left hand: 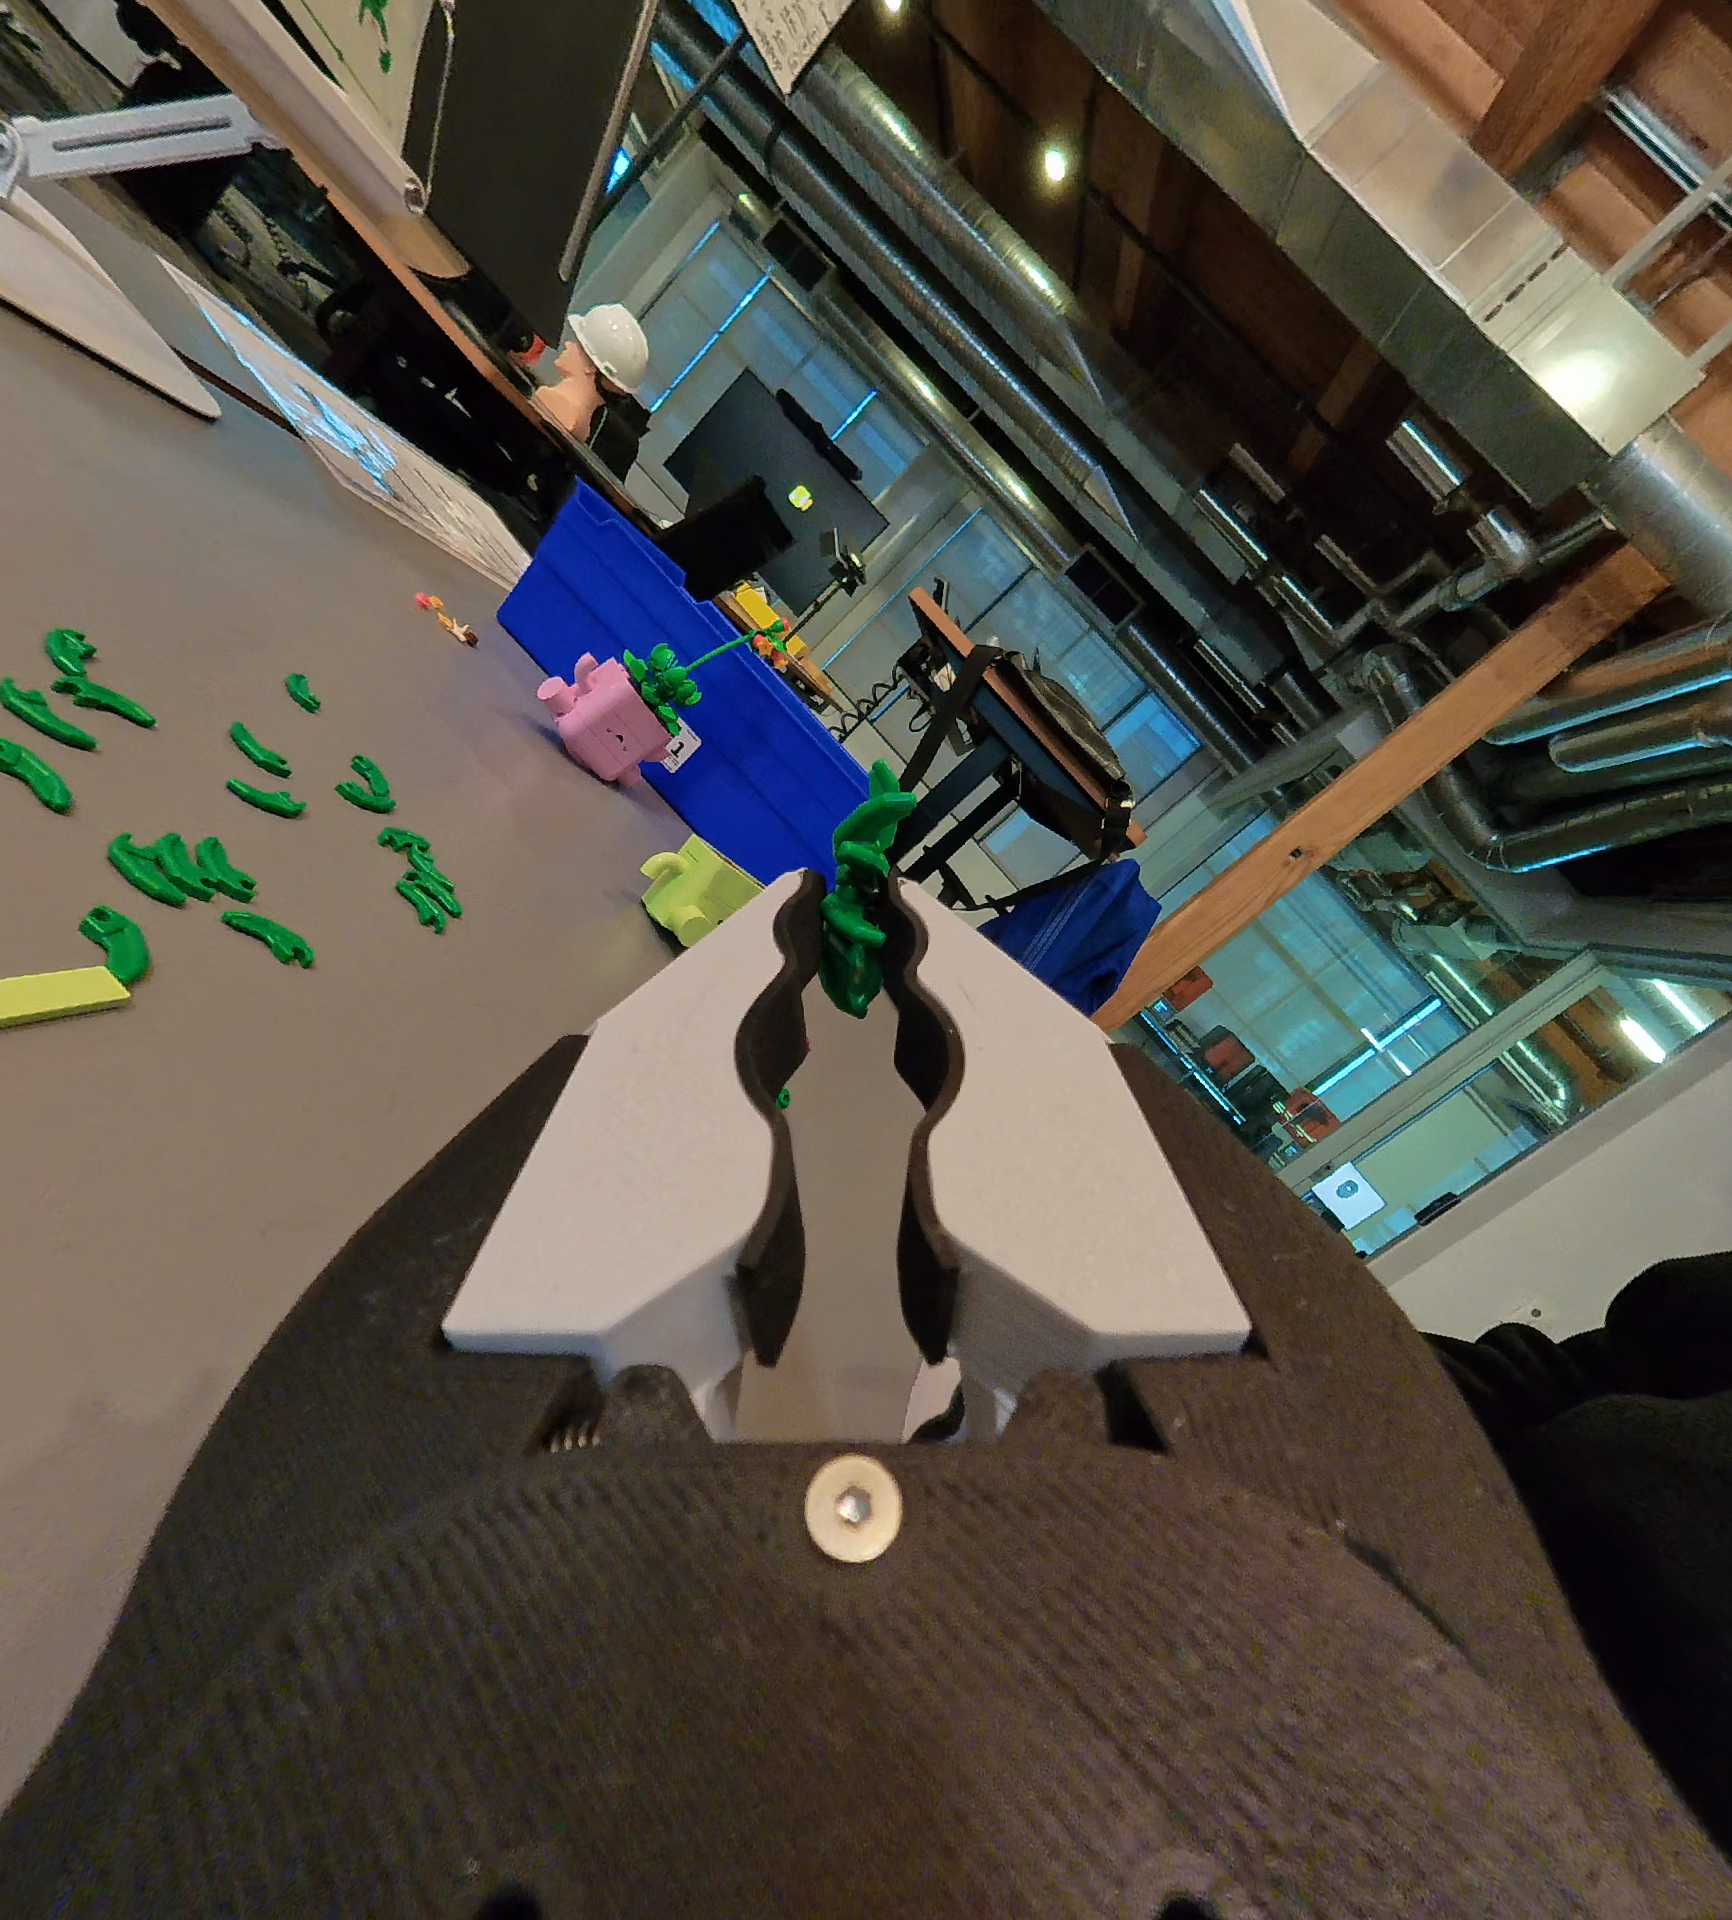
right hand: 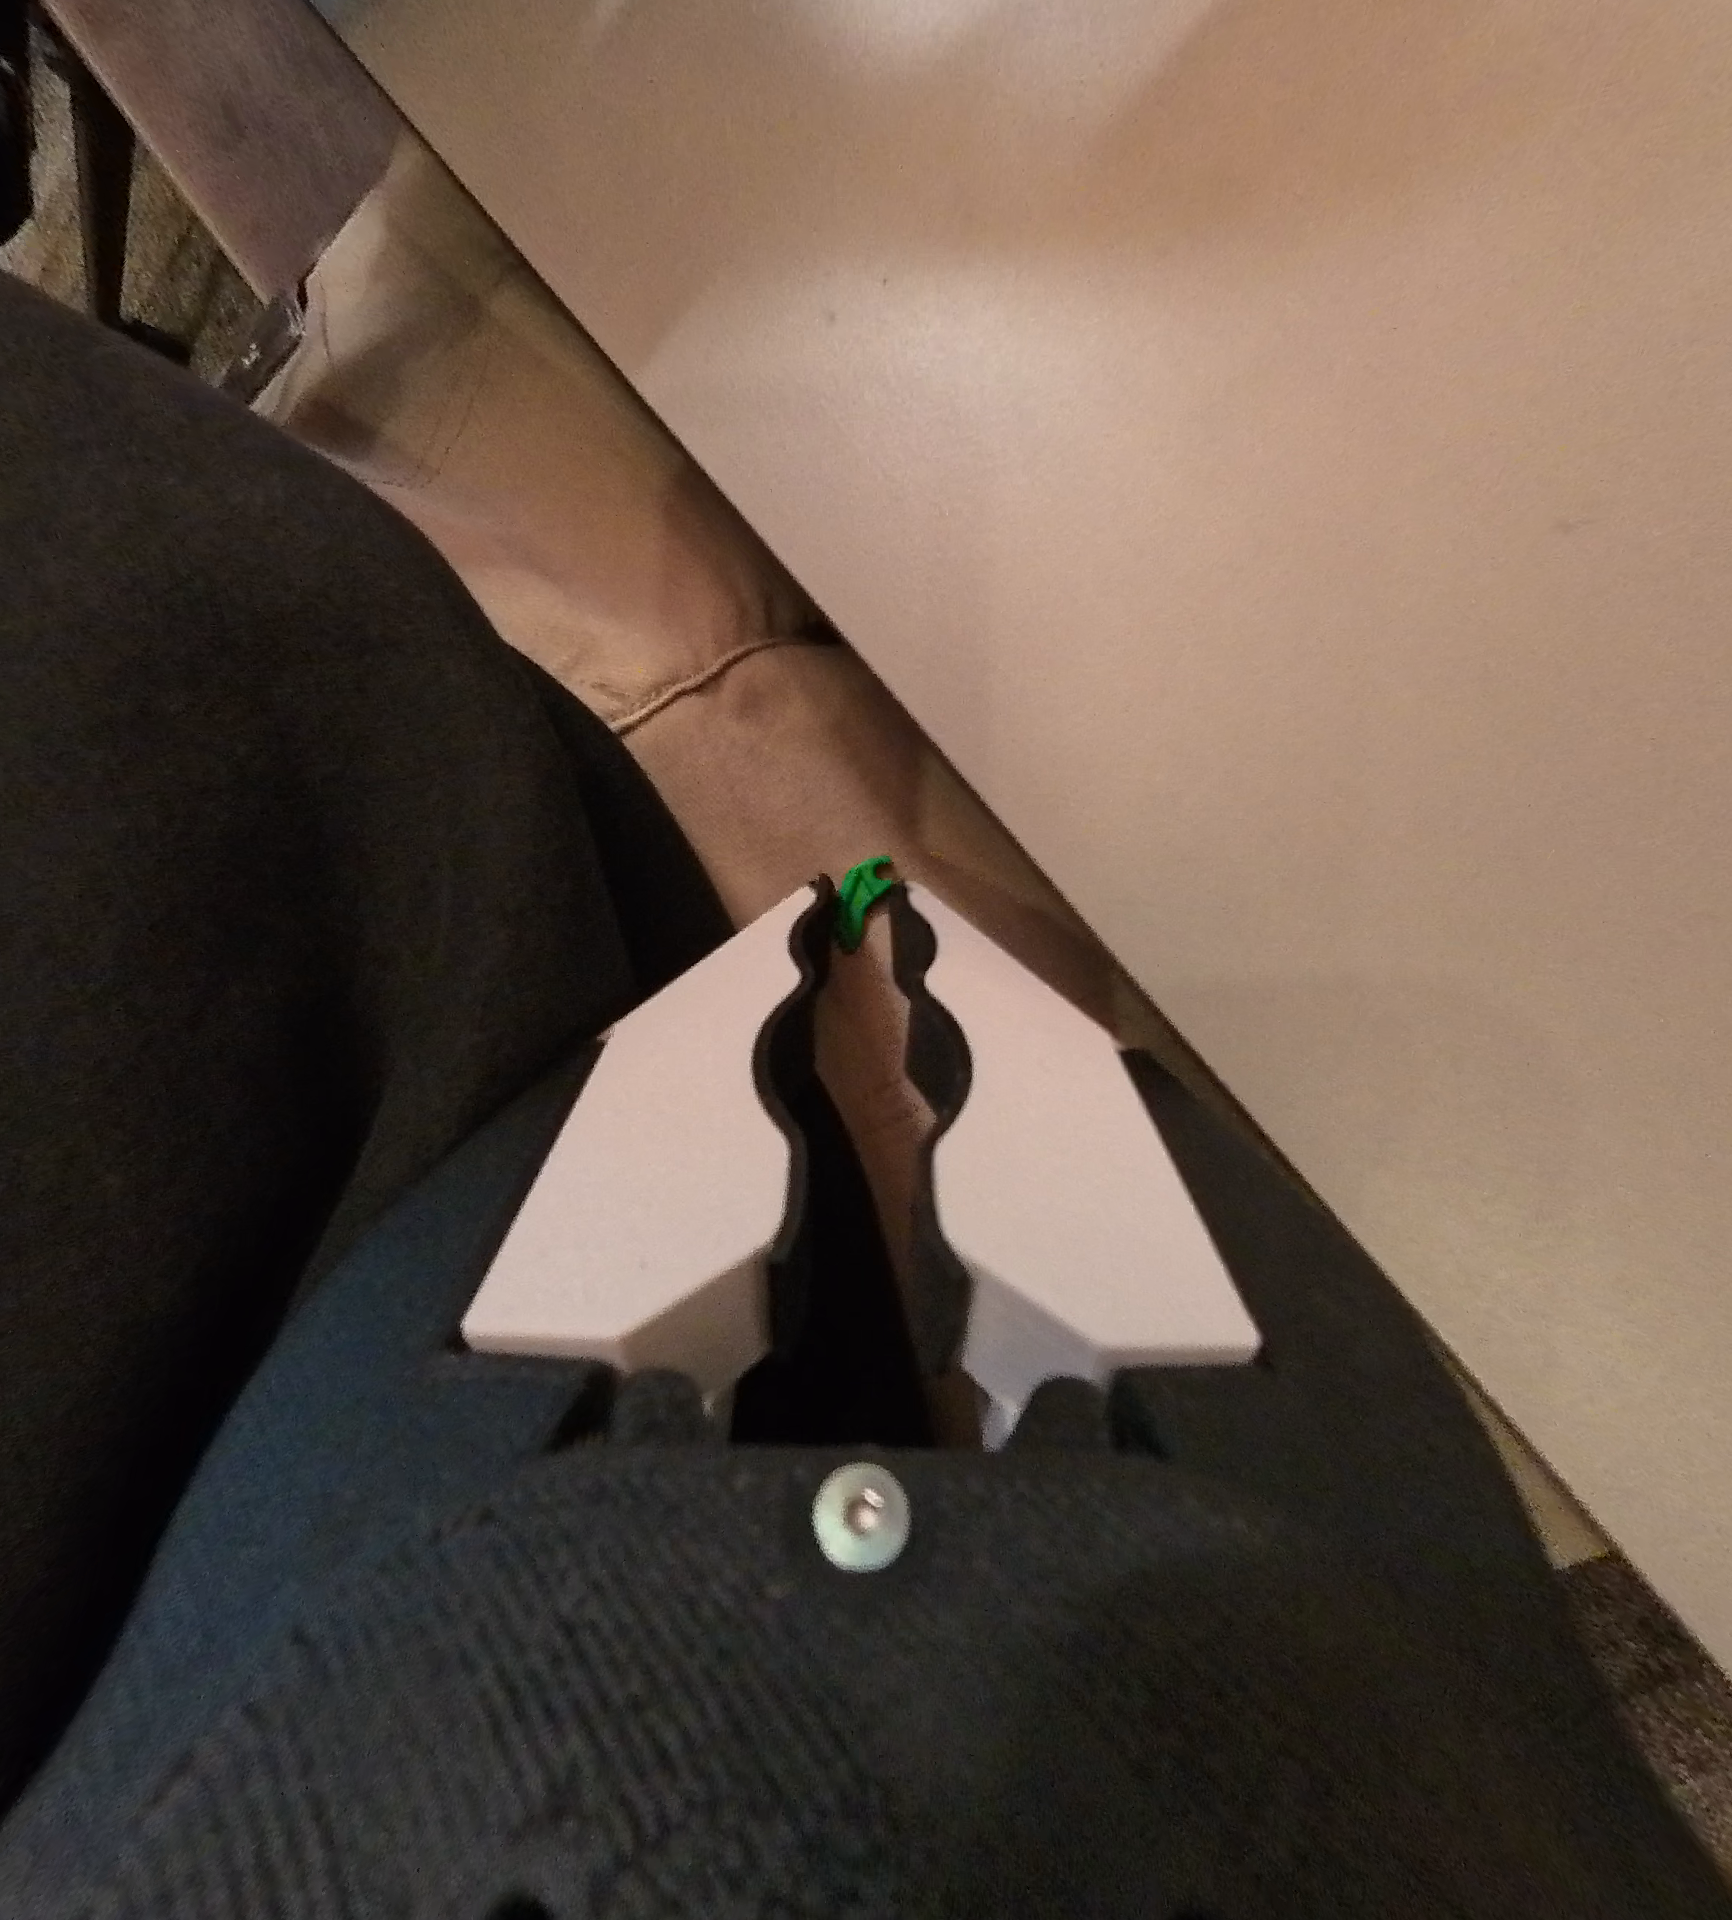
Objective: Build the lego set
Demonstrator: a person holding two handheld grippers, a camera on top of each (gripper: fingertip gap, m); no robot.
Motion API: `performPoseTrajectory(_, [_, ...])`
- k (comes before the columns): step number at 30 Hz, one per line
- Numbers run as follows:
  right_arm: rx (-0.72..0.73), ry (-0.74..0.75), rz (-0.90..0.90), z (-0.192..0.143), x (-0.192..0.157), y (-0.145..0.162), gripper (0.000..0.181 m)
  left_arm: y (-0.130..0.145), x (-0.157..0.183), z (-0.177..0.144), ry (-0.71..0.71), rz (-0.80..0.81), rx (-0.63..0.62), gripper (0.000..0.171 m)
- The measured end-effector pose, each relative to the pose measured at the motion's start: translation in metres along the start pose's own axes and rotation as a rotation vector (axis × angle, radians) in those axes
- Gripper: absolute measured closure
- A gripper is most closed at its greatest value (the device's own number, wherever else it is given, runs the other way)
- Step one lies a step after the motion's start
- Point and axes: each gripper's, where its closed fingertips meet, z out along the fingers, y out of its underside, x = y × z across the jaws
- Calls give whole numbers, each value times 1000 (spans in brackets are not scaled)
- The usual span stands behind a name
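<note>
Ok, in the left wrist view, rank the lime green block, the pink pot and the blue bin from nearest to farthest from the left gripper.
1. Lime green block: just left of the left gripper tips.
2. Pink pot: farther up the table, left.
3. Blue bin: behind the pot, though its long near side runs back toward the gripper.

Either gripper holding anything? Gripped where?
Left gripper clamps a green leaf cluster at its lower half; right gripper pinches a small green leaf piece at its base.

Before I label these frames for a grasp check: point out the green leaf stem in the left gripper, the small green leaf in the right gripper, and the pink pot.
green leaf stem [left hand: 854,935], left wrist view, middle leaves.
small green leaf [right hand: 857,896], right wrist view, leaf body.
pink pot [left hand: 604,727], left wrist view, side wall.
</note>
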Motion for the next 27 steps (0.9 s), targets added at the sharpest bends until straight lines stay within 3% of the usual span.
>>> performPoseTrajectory(8, [-1,8,-23,-4,2,3,176,1,0,0,2,-1,-2,163])
performPoseTrajectory(14, [-42,89,-183,-24,9,13,176,5,1,3,10,-10,-17,163])
performPoseTrajectory(22, [-288,541,-706,-61,55,41,176,14,1,8,11,-13,-45,163])
performPoseTrajectory(25, [-289,529,-730,-56,47,44,176,15,2,9,9,-10,-50,163])
performPoseTrajectory(27, [-244,440,-644,-54,35,44,176,16,2,9,9,-8,-52,163])
